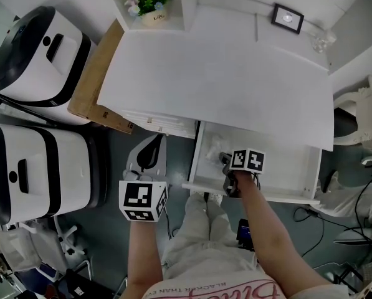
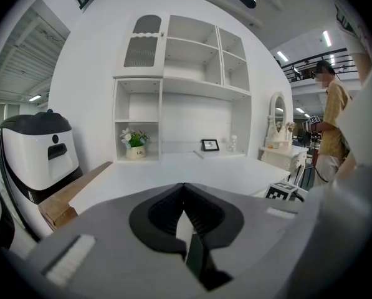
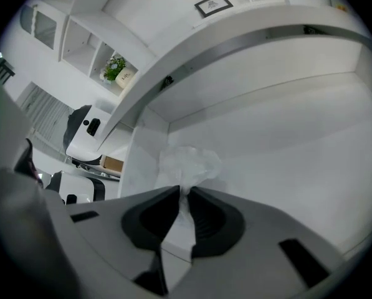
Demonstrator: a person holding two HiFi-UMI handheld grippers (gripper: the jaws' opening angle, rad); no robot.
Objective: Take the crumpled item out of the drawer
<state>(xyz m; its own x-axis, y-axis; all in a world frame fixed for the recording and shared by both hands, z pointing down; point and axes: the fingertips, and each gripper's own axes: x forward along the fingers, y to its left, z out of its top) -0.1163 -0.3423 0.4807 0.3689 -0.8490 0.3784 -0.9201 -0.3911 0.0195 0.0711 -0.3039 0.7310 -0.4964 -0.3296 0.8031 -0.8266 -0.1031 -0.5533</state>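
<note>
Trouble was close by, because the right gripper (image 3: 184, 193) had only a small bite; its two dark claws were pinching one thin corner of the crumpled white wad (image 3: 189, 162), which looked like soft, see-through plastic; the rest of the wad puffed out past the tips and lay on the floor of the open white box-shaped drawer (image 3: 285, 173), near its left wall and far in under the flat white desk top (image 1: 223, 73); the left gripper (image 1: 153, 143) hung outside the drawer, off to its left, with its claws pressed together and nothing between them; so the wad was caught but not out yet, and the lift was the next job, I think; a quick tug could make the thin corner slide free, because so little of it was held; the soft stuff could also rip if the pull was hard; the desk top hung low over the drawer, so a straight lift could bump the gripper on its edge, or squash the puffy part there and drag it loose; a slow pull back toward the person first, then up, looked like the safe way.
</note>
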